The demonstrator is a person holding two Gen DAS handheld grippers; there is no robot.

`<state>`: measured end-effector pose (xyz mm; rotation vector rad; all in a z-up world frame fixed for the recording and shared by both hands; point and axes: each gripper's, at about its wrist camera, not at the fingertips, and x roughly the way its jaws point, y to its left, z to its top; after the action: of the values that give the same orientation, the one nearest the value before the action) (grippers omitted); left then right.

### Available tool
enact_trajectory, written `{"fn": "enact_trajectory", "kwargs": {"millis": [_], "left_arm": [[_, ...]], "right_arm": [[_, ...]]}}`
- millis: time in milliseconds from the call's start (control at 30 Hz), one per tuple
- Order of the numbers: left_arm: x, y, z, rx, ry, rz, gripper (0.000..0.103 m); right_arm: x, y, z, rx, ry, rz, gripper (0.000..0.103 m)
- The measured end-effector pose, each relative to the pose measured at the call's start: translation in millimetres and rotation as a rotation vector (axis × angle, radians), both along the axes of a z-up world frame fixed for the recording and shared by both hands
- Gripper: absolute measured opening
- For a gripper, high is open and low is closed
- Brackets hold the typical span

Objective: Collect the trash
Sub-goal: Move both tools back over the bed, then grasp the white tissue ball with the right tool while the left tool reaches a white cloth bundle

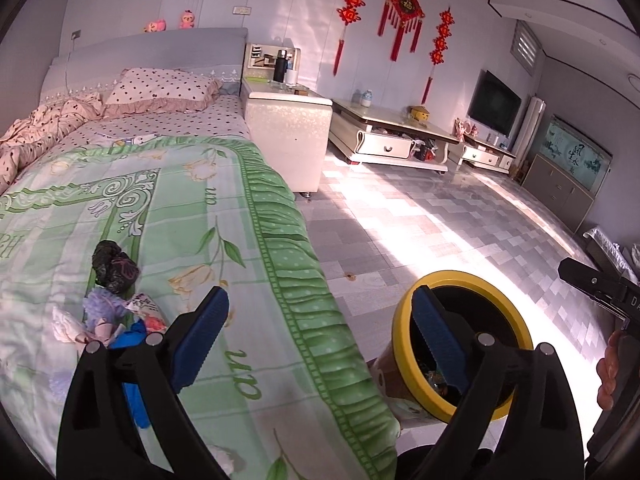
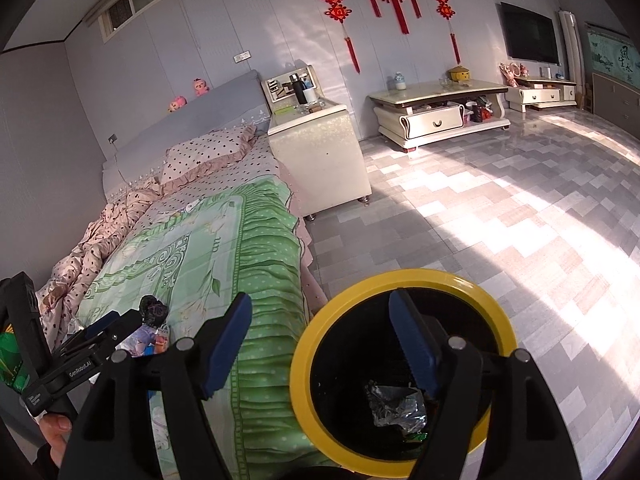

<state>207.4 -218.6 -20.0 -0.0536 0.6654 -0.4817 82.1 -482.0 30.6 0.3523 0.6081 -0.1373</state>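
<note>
My left gripper stands wide with nothing between its blue-padded fingers, one finger over the bed's edge and the other over the bin's rim. My right gripper is also spread, nothing held, one finger over the quilt and the other above the bin's mouth. Just below sits the round yellow-rimmed waste bin with a black inside, standing on the floor close against the bedside; crumpled silvery foil and other scraps lie at its bottom. On the green floral quilt with a ruffled border, near my left gripper, a small heap of rubbish remains: a crumpled black plastic bag, a lilac frilly scrap, a printed wrapper and a blue piece partly hidden by the gripper. Further up lie a polka-dot pillow and a grey padded headboard. Beside the bed stands a cream bedside cabinet, then a low cream table with a drawer on the grey tiled floor. Red knot ornaments hang on the far wall beside a black television.
</note>
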Motion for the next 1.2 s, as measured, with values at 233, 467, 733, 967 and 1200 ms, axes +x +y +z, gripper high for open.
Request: {"fn": "enact_trajectory", "kwargs": {"millis": [233, 467, 733, 967, 1200], "left_arm": [[8.5, 69.5, 3.6, 0.006, -0.015, 0.111, 0.089], [15.5, 133.8, 2.0, 0.024, -0.019, 0.224, 0.089], [28.2, 202.6, -14.4, 0.044, 0.008, 0.344, 0.089], [45.2, 250.0, -38.9, 0.048, 0.053, 0.426, 0.089], [66.7, 281.0, -73.7, 0.047, 0.112, 0.475, 0.089]], "right_arm": [[14.5, 52.4, 7.5, -0.017, -0.011, 0.106, 0.068], [27.0, 108.7, 4.2, -0.021, 0.002, 0.224, 0.068], [42.5, 170.0, -12.6, -0.032, 0.052, 0.346, 0.068], [53.1, 215.4, -39.7, -0.043, 0.119, 0.43, 0.068], [65.2, 251.5, -75.5, -0.062, 0.2, 0.499, 0.068]]}}
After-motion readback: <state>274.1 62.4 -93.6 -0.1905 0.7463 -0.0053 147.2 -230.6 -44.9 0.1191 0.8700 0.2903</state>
